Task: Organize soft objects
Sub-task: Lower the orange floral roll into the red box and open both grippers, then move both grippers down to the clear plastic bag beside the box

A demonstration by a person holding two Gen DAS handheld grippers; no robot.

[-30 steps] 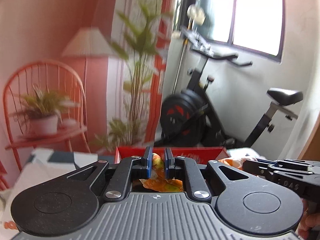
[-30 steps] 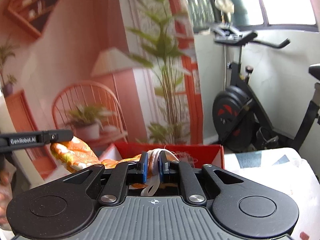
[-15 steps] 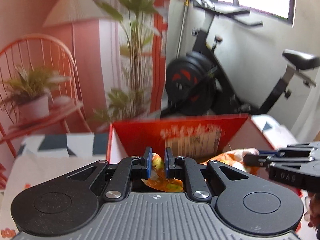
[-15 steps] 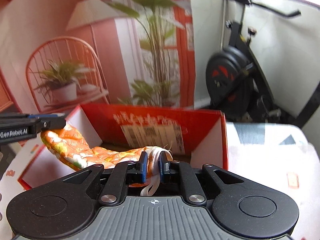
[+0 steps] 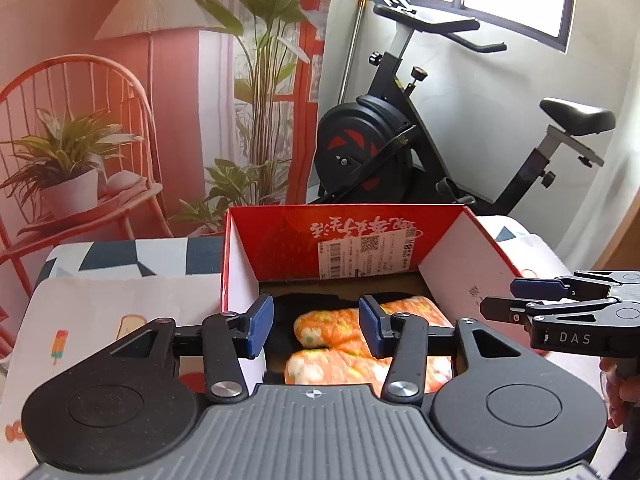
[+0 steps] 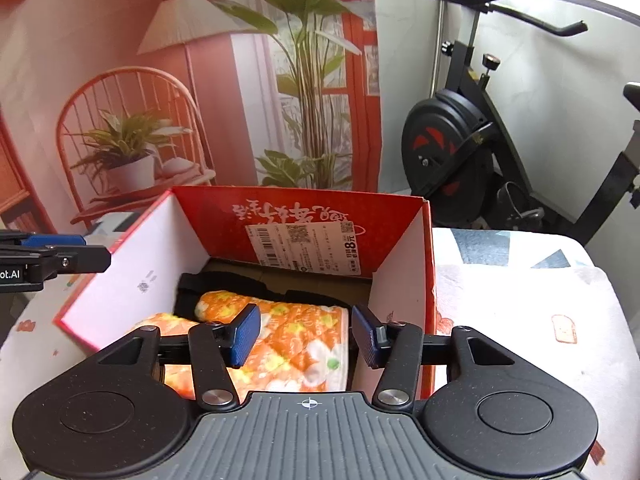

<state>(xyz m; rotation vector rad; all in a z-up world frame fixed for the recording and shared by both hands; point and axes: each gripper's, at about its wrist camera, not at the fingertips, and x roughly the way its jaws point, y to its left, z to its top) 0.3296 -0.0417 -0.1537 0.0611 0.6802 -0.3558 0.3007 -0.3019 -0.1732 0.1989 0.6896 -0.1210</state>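
Note:
An orange flowered quilted mitt [image 5: 352, 340] [image 6: 296, 344] lies inside the red cardboard box [image 5: 352, 236] [image 6: 304, 216], on top of a dark cloth [image 6: 224, 284]. My left gripper [image 5: 316, 326] hovers over the box's near left corner, jaws opening, with nothing pressed between the blue pads. My right gripper [image 6: 306, 336] hangs above the mitt's cuff, jaws also opening, free of the fabric. Each gripper shows at the edge of the other's view: the right gripper [image 5: 520, 298] and the left gripper [image 6: 80, 250].
The box stands on a table under a patterned white cloth [image 6: 520, 300]. Behind it hangs a printed backdrop with a chair and plants [image 5: 120, 120]. An exercise bike [image 5: 400, 140] stands beyond the table at the back right. A hand [image 5: 616, 392] shows at the right edge.
Both grippers came down over the box with the mitt and then let it go. The mitt now lies in the box and both pairs of jaws stand apart.

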